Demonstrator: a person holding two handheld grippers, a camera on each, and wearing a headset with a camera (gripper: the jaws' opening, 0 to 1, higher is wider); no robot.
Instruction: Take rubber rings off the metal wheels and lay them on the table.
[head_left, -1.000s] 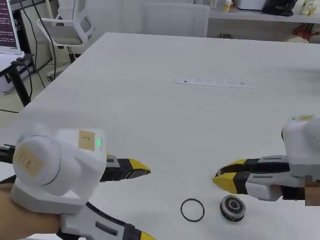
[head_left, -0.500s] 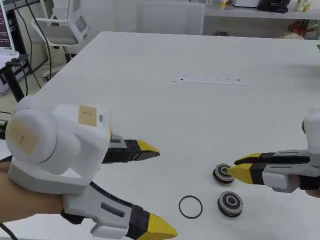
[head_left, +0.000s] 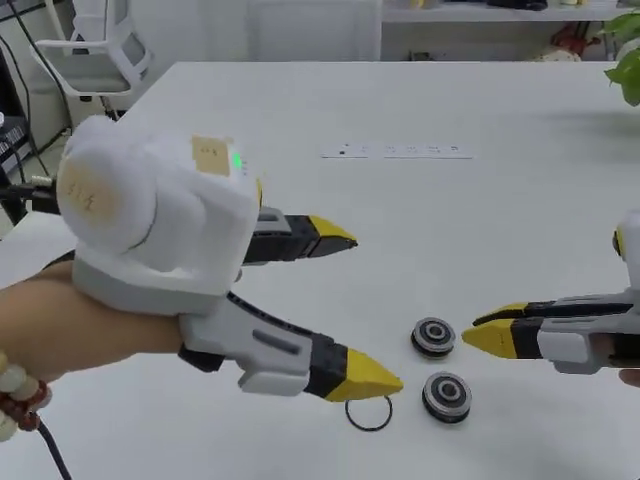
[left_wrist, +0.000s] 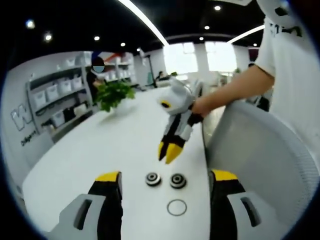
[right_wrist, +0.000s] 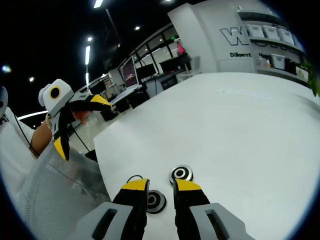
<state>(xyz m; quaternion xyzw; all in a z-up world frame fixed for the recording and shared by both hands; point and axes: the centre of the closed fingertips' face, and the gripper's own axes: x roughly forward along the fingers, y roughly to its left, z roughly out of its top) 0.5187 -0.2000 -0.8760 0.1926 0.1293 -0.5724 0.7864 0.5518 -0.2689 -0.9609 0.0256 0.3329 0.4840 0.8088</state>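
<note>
Both my grippers over two wheels and a loose ring

My left gripper (head_left: 372, 310) hangs above the table (head_left: 450, 230) with its jaws spread wide, holding nothing. My right gripper (head_left: 478, 330) has its jaws a narrow gap apart, also empty, tips just right of the far metal wheel (head_left: 433, 337). The near metal wheel (head_left: 446, 395) sits close beside it. A rubber ring (head_left: 370, 415) lies flat just left of the near metal wheel.

On the table (head_left: 300, 120), far wheel (head_left: 433, 337) behind near wheel (head_left: 446, 396), ring (head_left: 370, 428) just left.
</note>
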